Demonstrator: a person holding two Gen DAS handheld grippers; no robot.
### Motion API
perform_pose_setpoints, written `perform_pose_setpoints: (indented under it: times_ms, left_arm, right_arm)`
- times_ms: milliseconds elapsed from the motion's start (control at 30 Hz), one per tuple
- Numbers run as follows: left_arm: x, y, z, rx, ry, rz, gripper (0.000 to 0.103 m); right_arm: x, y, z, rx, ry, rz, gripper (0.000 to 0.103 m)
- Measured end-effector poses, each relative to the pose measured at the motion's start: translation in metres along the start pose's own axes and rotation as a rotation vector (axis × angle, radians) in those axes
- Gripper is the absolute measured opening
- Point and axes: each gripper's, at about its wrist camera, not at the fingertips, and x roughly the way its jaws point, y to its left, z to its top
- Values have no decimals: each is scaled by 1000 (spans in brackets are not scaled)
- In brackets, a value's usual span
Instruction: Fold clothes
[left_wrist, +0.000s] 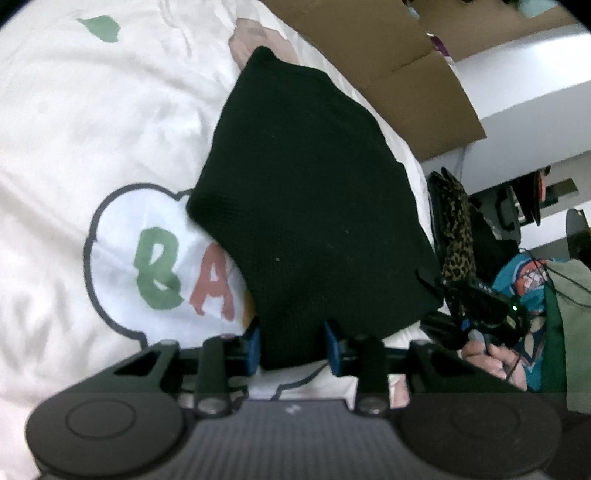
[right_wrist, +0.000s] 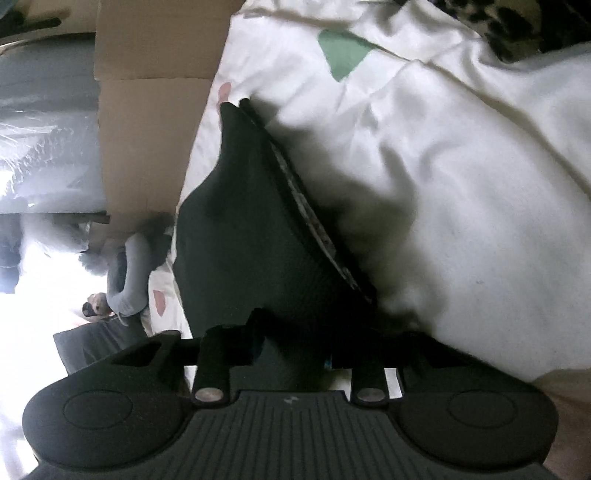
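Observation:
A black knitted garment (left_wrist: 314, 192) hangs lifted over the white bed cover (left_wrist: 74, 129), stretched between both grippers. My left gripper (left_wrist: 293, 345) is shut on its near edge, with cloth filling the gap between the blue pads (left_wrist: 253, 343). In the left wrist view my right gripper (left_wrist: 430, 295) grips the garment's right corner, with a hand (left_wrist: 484, 356) behind it. In the right wrist view the black garment (right_wrist: 240, 236) runs up from my right gripper (right_wrist: 291, 350), whose dark fingers are closed on it. A patterned inner edge (right_wrist: 314, 218) shows along its fold.
The bed cover carries a cloud print with green and pink letters (left_wrist: 159, 269). A cardboard box (left_wrist: 388, 66) stands beside the bed. Leopard-print cloth (left_wrist: 456, 236) and a teal garment (left_wrist: 517, 280) lie at the right. A grey sleeve (right_wrist: 129, 273) shows at the bed's left edge.

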Motion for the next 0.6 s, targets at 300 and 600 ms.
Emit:
perform_pose_setpoints:
  times_ms: [300,600]
  left_arm:
    - [2,-1,-2,6,8,-3,25]
    - [-7,-17,10,58,88,18,7]
  right_arm:
    - [3,2,6,6,-17,-17,19]
    - [-6,17,5,-67,-13,-17,10]
